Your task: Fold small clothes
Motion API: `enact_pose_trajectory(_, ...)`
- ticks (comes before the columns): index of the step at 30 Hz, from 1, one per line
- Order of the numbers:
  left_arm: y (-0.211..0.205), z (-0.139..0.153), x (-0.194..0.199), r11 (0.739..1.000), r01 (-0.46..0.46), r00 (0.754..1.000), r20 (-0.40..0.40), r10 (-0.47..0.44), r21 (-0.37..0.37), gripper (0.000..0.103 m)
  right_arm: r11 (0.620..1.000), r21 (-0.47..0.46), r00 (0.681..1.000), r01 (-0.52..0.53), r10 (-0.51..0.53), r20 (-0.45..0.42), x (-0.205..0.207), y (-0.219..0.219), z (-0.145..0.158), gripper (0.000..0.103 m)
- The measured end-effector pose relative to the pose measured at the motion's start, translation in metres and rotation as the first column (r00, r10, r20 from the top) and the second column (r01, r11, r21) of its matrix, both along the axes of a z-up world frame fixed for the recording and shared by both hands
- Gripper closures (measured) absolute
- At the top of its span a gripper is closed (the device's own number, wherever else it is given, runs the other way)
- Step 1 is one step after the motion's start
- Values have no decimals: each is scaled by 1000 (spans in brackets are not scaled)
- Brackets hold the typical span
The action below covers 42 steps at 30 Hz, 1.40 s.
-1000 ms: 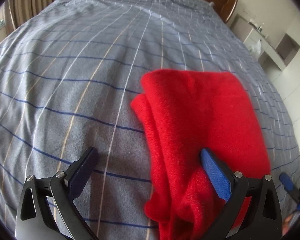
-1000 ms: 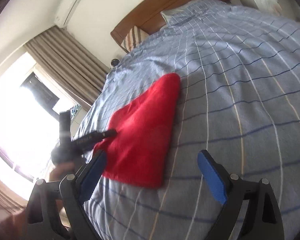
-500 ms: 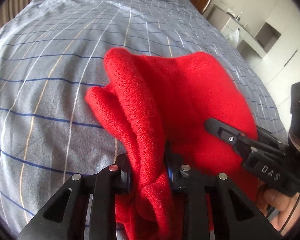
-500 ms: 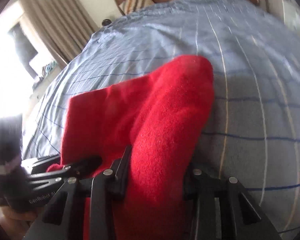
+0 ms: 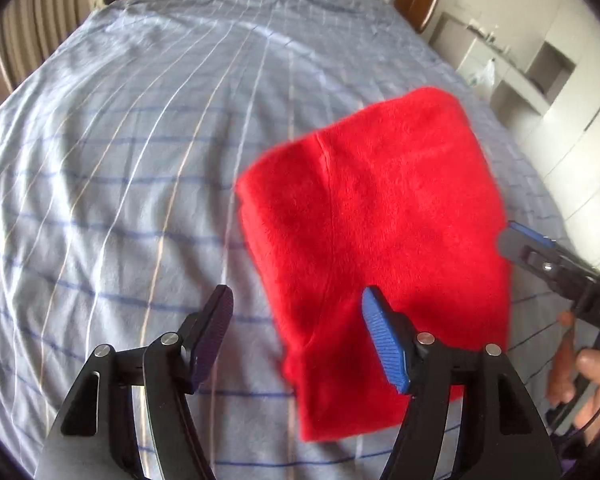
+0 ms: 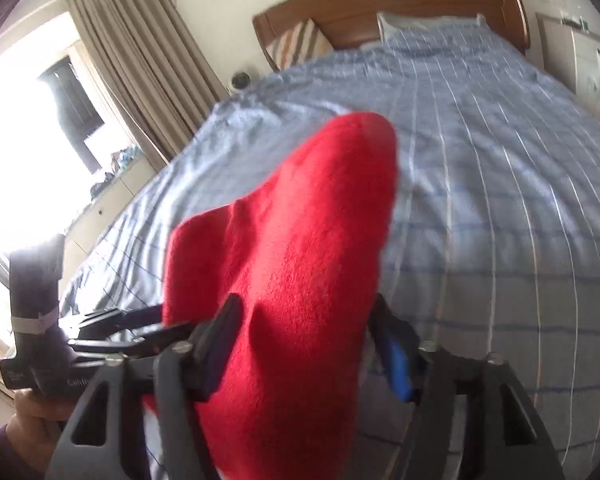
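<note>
A red knitted garment (image 5: 380, 216) lies folded in a thick rectangle on the blue striped bed cover (image 5: 140, 160). My left gripper (image 5: 296, 316) hovers over its near left corner. Its jaws are opening, and the pads stand clear of the cloth, the right one above it. My right gripper (image 6: 306, 328) sits at the garment's right edge, also seen from the side in the left wrist view (image 5: 528, 240). Its jaws are opening too, with the red garment (image 6: 300, 220) bulging between them. The right jaw is partly hidden behind the cloth.
The bed cover stretches far and left of the garment up to a wooden headboard (image 6: 400, 4) with pillows (image 6: 428, 24). Curtains (image 6: 140, 56) and a bright window are on the left, white cabinets (image 5: 540, 76) on the right. A person's hand (image 5: 592, 368) holds the right tool.
Half a second ago both grippers pinched bunched folds of the red garment. Now both sets of jaws have spread, both hands have drawn back a little, and the garment lies flatter and folded.
</note>
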State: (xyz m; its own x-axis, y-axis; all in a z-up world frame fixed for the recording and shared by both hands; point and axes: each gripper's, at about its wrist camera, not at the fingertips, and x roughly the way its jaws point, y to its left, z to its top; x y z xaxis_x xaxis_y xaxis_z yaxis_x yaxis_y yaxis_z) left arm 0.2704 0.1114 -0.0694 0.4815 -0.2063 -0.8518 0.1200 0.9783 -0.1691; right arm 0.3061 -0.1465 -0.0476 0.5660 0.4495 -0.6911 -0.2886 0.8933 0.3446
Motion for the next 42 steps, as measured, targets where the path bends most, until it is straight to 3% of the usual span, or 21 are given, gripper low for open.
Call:
enact_pose_trajectory(3,8,0,-47,999,-35,997,66,33,40,24,995,-101,999,20,-24,-33,-39,-29,-29,20)
enact_pose_trajectory(5,-1,13,-78,992,-57,988,152,40,114,12,987,-153,999,42,-46,-24,-69,-46,-34,12)
enact_pose_trajectory(7,-18,31,-109,978,-72,966,256,20,195,2,979,-193,998,63,-64,3,-98,-59,-30,11)
enact_pose_trajectory(10,-47,50,-144,954,-97,937,348,-8,283,0,956,-267,992,120,-106,65,-136,-65,-11,3)
enact_pose_trajectory(14,-71,60,-171,930,-140,927,374,3,340,0,926,-333,982,176,-141,128,-174,-62,17,3)
enact_pose_trajectory(17,-80,62,-191,926,-179,923,384,41,333,0,929,-320,980,185,-147,137,-200,-60,33,1)
enact_pose_trajectory(24,-85,63,-207,964,-133,956,285,64,230,0,916,-360,978,174,-120,170,-237,-48,47,1)
enact_pose_trajectory(31,-91,69,-215,948,-162,965,244,95,273,0,891,-388,962,238,-159,223,-257,-52,58,1)
enact_pose_trajectory(35,-92,69,-221,953,-147,965,249,80,263,0,883,-396,958,251,-168,232,-260,-55,63,1)
enact_pose_trajectory(42,-94,86,-242,964,-133,946,319,54,231,0,908,-350,968,231,-179,173,-272,-59,66,1)
